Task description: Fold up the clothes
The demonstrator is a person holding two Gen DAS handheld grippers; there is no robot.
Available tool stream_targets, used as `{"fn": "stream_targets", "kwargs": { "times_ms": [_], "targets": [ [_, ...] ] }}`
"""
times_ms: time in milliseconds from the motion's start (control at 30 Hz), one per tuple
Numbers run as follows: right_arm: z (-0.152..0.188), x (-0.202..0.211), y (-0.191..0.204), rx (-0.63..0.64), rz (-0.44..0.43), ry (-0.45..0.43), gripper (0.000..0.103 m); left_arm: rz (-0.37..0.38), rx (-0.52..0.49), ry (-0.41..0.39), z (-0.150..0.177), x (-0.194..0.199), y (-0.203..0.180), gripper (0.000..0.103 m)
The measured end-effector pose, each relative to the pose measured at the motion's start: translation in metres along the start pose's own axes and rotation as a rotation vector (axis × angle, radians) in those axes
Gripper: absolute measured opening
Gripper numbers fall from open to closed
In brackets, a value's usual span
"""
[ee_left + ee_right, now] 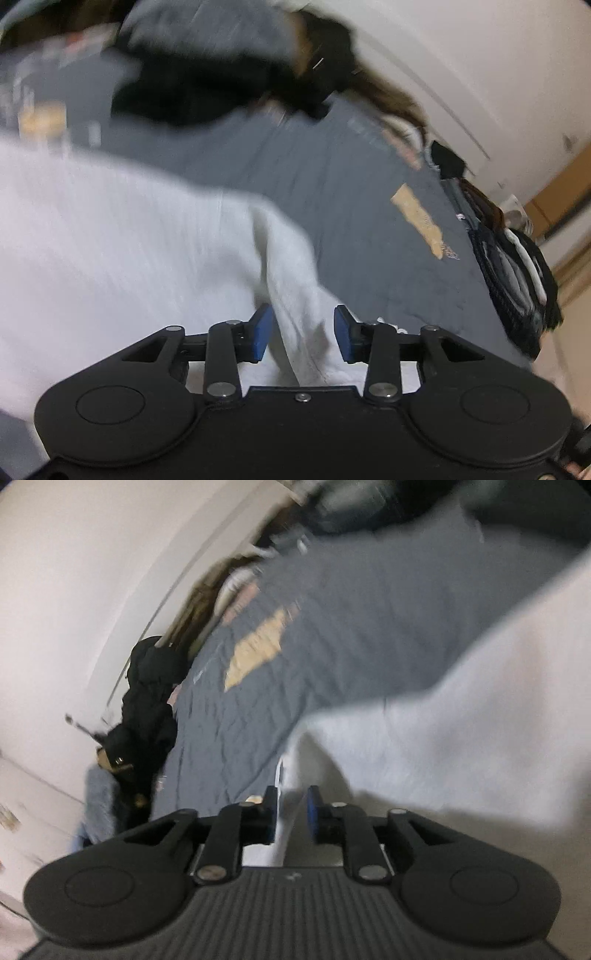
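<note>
A white garment [110, 236] is spread over the grey quilted bed cover [351, 206], and the picture is blurred by motion. In the left wrist view a bunched fold of it runs between the blue pads [263, 334] of my left gripper [303, 334], which is shut on that thick fold. The right wrist view shows the same white garment [461, 720] stretching up and to the right from my right gripper [291, 812]. Its jaws stand close together, shut on an edge of the cloth.
Dark clothes [207, 85] are heaped at the far end of the bed. A stack of dark and white garments [517, 280] sits at the bed's right edge. A black garment [147, 701] lies along the white wall [74, 590] beside the grey cover [332, 635].
</note>
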State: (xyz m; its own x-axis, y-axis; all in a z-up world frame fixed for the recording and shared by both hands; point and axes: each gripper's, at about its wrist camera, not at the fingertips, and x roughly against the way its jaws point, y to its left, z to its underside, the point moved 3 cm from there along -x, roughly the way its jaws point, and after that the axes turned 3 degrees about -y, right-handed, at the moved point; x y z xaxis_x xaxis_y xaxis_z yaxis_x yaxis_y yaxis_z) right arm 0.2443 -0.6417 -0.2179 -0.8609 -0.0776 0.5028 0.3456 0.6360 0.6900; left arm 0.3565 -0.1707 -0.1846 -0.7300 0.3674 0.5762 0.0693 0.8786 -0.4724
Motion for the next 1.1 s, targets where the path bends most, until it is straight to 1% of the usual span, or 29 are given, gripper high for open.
{"fn": "stream_targets", "kwargs": {
  "times_ms": [33, 67, 100, 133, 167, 233, 300, 367, 500, 533, 567, 633, 700, 767, 800, 833, 900, 933, 1000, 1100],
  "targets": [
    [-0.001, 0.016, 0.01, 0.08, 0.013, -0.022, 0.021, -0.006, -0.056, -0.023, -0.001, 0.016, -0.008, 0.039],
    [0.001, 0.03, 0.018, 0.145, 0.023, -0.033, 0.027, -0.008, -0.105, -0.039, 0.003, 0.031, -0.016, 0.047],
    [0.004, 0.043, 0.026, 0.206, 0.029, -0.03, 0.03, 0.002, -0.142, -0.049, 0.009, 0.048, -0.023, 0.051],
    [0.011, 0.057, 0.031, 0.251, 0.027, -0.023, 0.036, 0.017, -0.179, -0.057, 0.019, 0.065, -0.029, 0.055],
    [0.017, 0.071, 0.037, 0.295, 0.025, -0.016, 0.04, 0.029, -0.213, -0.058, 0.028, 0.079, -0.036, 0.055],
    [0.038, 0.094, 0.045, 0.368, 0.023, 0.017, 0.043, 0.037, -0.27, -0.043, 0.048, 0.095, -0.049, 0.055],
    [0.06, 0.113, 0.046, 0.405, 0.017, 0.025, 0.047, 0.019, -0.32, -0.048, 0.073, 0.11, -0.055, 0.055],
    [0.085, 0.132, 0.044, 0.431, 0.016, 0.028, 0.052, 0.023, -0.354, -0.042, 0.094, 0.119, -0.06, 0.055],
    [0.129, 0.153, 0.041, 0.427, -0.015, 0.049, 0.052, 0.047, -0.409, -0.02, 0.136, 0.132, -0.071, 0.055],
    [0.138, 0.158, 0.042, 0.445, -0.03, 0.045, 0.052, 0.054, -0.423, -0.014, 0.147, 0.136, -0.073, 0.055],
    [0.145, 0.16, 0.044, 0.467, -0.037, 0.04, 0.052, 0.054, -0.433, -0.006, 0.155, 0.137, -0.075, 0.055],
    [0.156, 0.159, 0.05, 0.522, -0.036, 0.059, 0.052, 0.038, -0.439, 0.026, 0.167, 0.131, -0.074, 0.054],
    [0.168, 0.154, 0.054, 0.572, -0.033, 0.102, 0.052, 0.009, -0.442, 0.083, 0.18, 0.12, -0.071, 0.053],
    [0.182, 0.145, 0.05, 0.625, 0.003, 0.153, 0.052, -0.013, -0.454, 0.101, 0.191, 0.113, -0.066, 0.053],
    [0.188, 0.141, 0.048, 0.65, 0.02, 0.178, 0.052, -0.018, -0.458, 0.097, 0.195, 0.113, -0.064, 0.054],
    [0.191, 0.14, 0.044, 0.664, 0.039, 0.185, 0.052, -0.014, -0.451, 0.083, 0.195, 0.115, -0.062, 0.055],
    [0.195, 0.138, 0.037, 0.691, 0.075, 0.197, 0.052, -0.003, -0.42, 0.05, 0.186, 0.125, -0.059, 0.055],
    [0.192, 0.142, 0.038, 0.708, 0.08, 0.178, 0.052, 0.004, -0.412, 0.016, 0.18, 0.133, -0.059, 0.055],
    [0.184, 0.155, 0.044, 0.715, 0.054, 0.102, 0.052, 0.004, -0.39, -0.041, 0.167, 0.145, -0.054, 0.055],
    [0.167, 0.165, 0.048, 0.643, -0.008, 0.029, 0.052, -0.013, -0.315, -0.095, 0.15, 0.156, -0.036, 0.055]
  ]
}}
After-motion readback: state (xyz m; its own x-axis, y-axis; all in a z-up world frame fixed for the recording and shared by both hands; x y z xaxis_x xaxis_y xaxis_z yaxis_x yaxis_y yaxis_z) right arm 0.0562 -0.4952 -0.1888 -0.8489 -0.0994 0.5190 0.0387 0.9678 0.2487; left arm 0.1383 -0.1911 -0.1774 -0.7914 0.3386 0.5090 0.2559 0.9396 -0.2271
